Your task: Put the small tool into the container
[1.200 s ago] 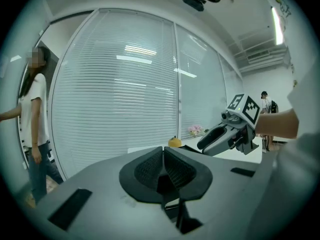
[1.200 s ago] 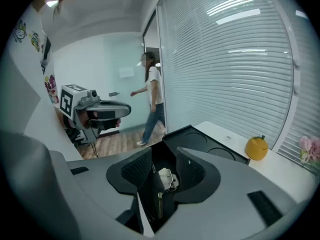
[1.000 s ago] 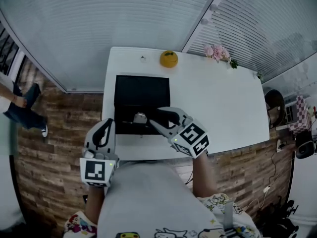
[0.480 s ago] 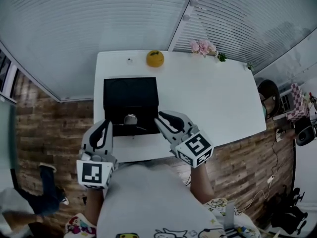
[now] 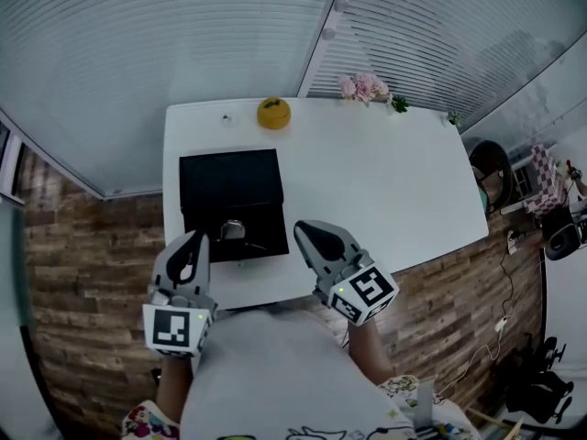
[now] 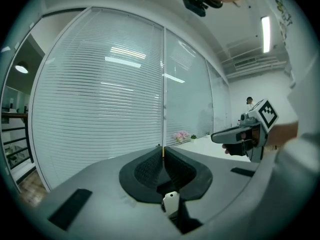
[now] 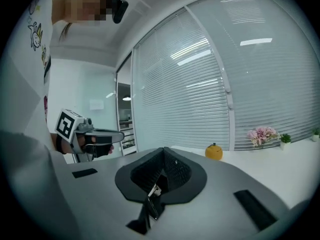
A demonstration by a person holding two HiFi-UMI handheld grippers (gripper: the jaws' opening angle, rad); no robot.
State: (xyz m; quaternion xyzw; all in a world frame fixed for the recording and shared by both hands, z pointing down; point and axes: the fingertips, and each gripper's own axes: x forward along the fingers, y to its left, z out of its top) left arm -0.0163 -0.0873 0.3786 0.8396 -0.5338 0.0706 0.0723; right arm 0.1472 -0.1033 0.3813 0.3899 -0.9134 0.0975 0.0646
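Both pressed together, empty: left gripper (image 5: 193,239), right gripper (image 5: 304,228).
Blurred small silvery tool (image 5: 232,230), six o'clock inside black square container (image 5: 229,186).

On the one white table (image 5: 385,191) there stood one black container (image 5: 229,181) with one small tool (image 5: 233,230) in it, one orange fruit (image 5: 273,113), one bunch of pink flowers (image 5: 360,86) and one little green plant (image 5: 398,104). One further speck (image 5: 225,117) lay near the fruit, too small to identify. There were two grippers, the left gripper (image 5: 196,238) and the right gripper (image 5: 304,231), and each bore one marker cube (image 5: 176,326), two in all.
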